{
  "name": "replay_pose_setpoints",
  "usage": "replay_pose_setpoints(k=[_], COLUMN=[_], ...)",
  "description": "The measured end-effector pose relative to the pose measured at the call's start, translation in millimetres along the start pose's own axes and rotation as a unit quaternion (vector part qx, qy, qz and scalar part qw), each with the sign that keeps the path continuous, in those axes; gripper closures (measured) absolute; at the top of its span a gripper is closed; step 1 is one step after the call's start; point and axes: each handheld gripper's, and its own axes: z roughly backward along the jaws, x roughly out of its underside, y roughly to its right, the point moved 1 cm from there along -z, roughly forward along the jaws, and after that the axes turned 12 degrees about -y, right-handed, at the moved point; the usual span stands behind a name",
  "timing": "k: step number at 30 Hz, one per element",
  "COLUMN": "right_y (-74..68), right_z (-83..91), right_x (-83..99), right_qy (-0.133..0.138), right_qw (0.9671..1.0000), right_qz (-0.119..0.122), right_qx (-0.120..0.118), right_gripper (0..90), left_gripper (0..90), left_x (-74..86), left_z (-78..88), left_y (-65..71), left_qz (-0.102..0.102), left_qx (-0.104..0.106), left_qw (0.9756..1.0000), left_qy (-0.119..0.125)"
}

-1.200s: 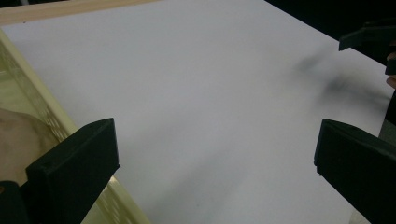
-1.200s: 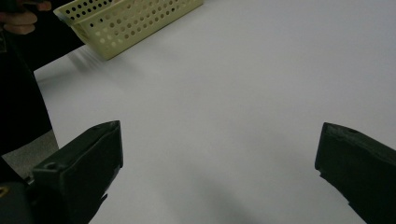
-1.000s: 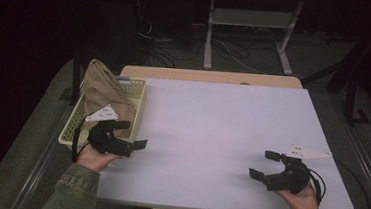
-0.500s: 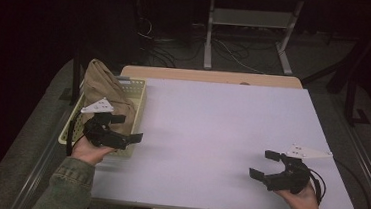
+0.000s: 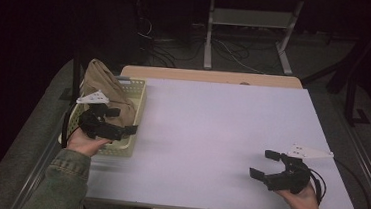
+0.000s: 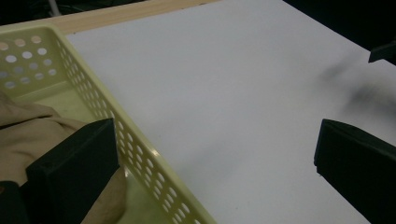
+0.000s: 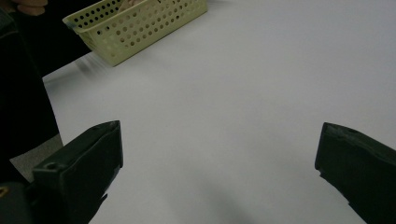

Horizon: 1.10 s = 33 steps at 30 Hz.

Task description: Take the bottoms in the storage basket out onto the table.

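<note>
A crumpled tan cloth (image 5: 103,89) fills the perforated yellow basket (image 5: 138,112) at the white tabletop's (image 5: 211,131) left edge. My left hand-held gripper (image 5: 117,120) gapes above it; my right hand-held gripper (image 5: 265,164) is spread over bare tabletop. Dark room.

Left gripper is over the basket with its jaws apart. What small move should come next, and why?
Probably lower the left gripper onto the tan cloth and close. Its jaws stand open, one inside the yellow basket against the cloth, the other outside over the white table; shifting further over the cloth first seems wise.
</note>
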Motion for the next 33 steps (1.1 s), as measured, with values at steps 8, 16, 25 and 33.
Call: replay_pose_setpoints(k=[8,16,25,33], right_y=[0.2,0.6,0.5,0.4], right_z=[0.2,-0.2,0.1,0.1], right_x=[0.0,0.1,0.3,0.3], right_qy=[0.003,0.003,0.004,0.004], right_qw=[1.0,1.0,1.0,1.0], right_qz=[-0.001,0.0,0.0,0.0], right_qx=[-0.002,-0.001,-0.001,-0.001], right_gripper=[0.6,0.6,0.6,0.6], left_gripper=[0.0,0.0,0.0,0.0], left_x=[-6.6,-10.6,-14.9,-19.6], left_z=[4.5,7.4,13.1,19.1], left_y=[-10.5,-25.3,-38.1,-47.9], left_qz=[0.011,0.026,0.037,0.047], left_qx=[-0.007,-0.016,-0.028,-0.038], left_qw=[0.9999,0.9996,0.9989,0.9982], left_qy=[0.0,0.0,0.001,0.001])
